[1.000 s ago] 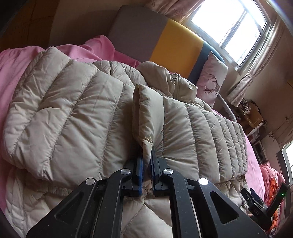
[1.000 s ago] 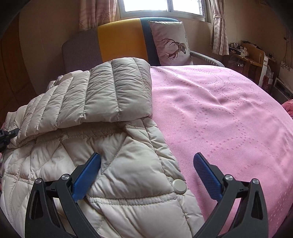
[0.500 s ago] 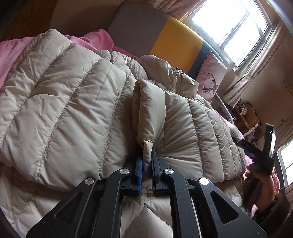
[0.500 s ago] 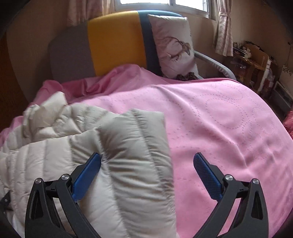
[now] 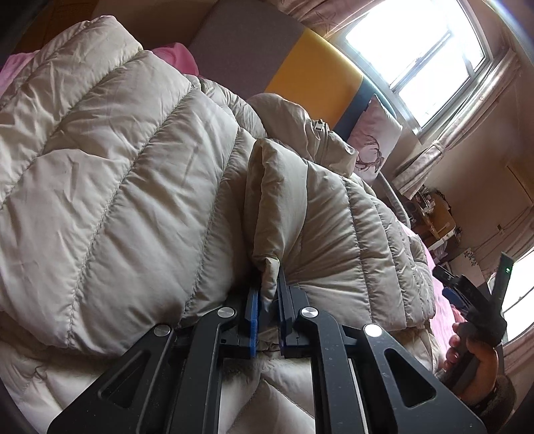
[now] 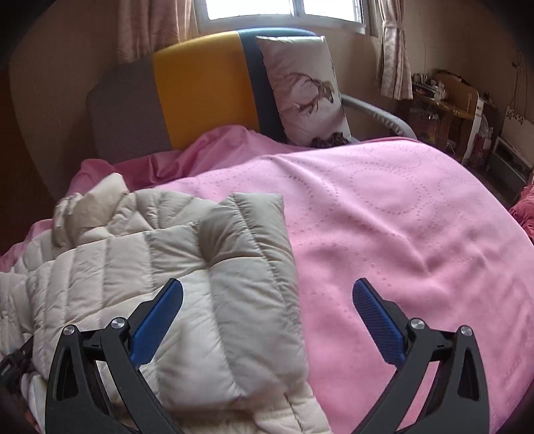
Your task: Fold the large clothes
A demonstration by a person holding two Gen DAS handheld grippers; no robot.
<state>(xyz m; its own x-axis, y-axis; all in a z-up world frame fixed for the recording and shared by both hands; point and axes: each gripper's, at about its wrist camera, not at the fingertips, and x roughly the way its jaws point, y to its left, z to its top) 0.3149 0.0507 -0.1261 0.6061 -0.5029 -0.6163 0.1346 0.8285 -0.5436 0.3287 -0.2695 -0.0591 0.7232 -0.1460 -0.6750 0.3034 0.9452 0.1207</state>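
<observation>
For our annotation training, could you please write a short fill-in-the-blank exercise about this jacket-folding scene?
1. The left gripper is shut on a fold of the beige ____.
2. The right gripper has its jaws ____, holding nothing.
3. The bedspread under the jacket is ____ in colour.
4. The pillow against the headboard shows a ____ print.

Missing words: jacket; open; pink; deer

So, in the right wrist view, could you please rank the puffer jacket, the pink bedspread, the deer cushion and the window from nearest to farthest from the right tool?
1. Puffer jacket, under its left finger.
2. Pink bedspread, ahead and right.
3. Deer cushion, against the headboard.
4. Window, top.
</observation>
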